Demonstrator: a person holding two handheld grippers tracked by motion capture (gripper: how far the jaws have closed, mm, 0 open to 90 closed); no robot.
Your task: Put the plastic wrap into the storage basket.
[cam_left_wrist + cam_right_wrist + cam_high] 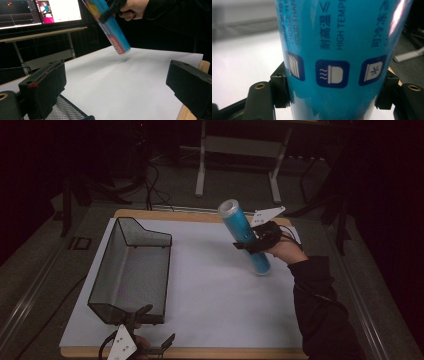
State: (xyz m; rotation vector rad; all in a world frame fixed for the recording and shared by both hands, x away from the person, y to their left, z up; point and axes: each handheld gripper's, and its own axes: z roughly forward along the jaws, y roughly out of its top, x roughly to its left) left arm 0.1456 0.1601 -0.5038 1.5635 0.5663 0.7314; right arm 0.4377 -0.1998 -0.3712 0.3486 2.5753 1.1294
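Observation:
A blue tube with a silver end cap and printed icons hangs tilted above the white sheet at the right. My right gripper is shut on its middle. In the right gripper view the blue tube sits squeezed between both black pads. The left gripper view shows the blue tube lifted off the sheet, its lower end just above it. My left gripper rests at the table's front edge beside the basket, open, with nothing between its jaws.
A black wire-mesh basket stands on the left half of the white sheet that covers the wooden table. Behind the table are a desk frame and monitors. Floor cables lie at the back left.

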